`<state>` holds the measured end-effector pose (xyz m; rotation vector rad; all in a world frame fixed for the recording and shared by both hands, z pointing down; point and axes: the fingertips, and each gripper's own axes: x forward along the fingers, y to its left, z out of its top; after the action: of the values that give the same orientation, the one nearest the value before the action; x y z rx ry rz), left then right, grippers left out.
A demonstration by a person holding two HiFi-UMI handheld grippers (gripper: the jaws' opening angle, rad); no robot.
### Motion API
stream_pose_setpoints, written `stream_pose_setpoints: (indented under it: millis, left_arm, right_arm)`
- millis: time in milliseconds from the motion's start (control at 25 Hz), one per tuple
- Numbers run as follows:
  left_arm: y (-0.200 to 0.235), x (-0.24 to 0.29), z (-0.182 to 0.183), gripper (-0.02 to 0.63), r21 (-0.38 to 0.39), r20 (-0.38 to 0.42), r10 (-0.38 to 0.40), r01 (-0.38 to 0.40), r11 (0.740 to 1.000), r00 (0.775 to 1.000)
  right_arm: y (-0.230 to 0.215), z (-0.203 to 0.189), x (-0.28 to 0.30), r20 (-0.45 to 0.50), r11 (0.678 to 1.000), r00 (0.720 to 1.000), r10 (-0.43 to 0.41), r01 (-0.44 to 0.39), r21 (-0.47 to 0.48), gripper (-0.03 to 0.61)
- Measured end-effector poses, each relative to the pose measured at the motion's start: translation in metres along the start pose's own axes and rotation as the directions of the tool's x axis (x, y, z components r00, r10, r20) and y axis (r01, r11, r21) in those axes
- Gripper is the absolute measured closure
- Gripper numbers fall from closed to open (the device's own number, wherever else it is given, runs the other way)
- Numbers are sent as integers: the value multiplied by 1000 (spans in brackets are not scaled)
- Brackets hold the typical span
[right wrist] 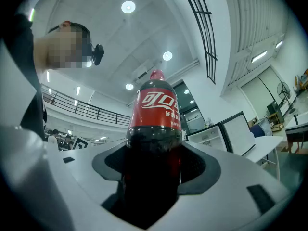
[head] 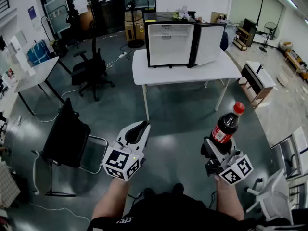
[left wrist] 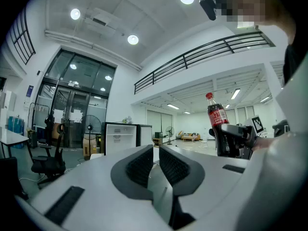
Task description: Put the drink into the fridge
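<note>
1. Far left, a desk (head: 34, 73) edge and black chairs (head: 91, 70) line that side of the grey floor (head: 178, 121).
2. The left tool (head: 142, 124) is held level over open floor, its jaws drawn together with nothing between them (only a thin slit shows in the left gripper view).
3. Straight ahead, the fridge (head: 169, 44) stands on a white surface (head: 185, 73), set back from the front edge. Its door (head: 209, 43) is swung wide to the right and the white inside faces the person. A broad stretch of floor lies between that edge and both tools.
4. The right tool (head: 222, 146) is clamped on the lower body of the bottle (head: 226, 125), which stands upright with its red cap on top, well apart from the fridge.
5. Farther right, a low cabinet (head: 257, 81) sits near the surface's right corner.
</note>
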<state>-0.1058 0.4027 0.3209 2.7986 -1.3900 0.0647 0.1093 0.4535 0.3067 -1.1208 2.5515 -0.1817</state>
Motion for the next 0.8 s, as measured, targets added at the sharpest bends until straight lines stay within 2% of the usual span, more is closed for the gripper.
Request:
stream_pose_setpoints:
  millis: [320,800]
  left_arm:
    - [4,10,1,561,-6,-8,3,-3,1000,1000]
    - [-26,61,-3,561,-14,-26,-18,18,1000,1000]
  right_arm:
    - [-15,6,-4,3,999,999,-32,32,-1,279]
    - [-62,20,-27,25,999,999,-31,30,39,278]
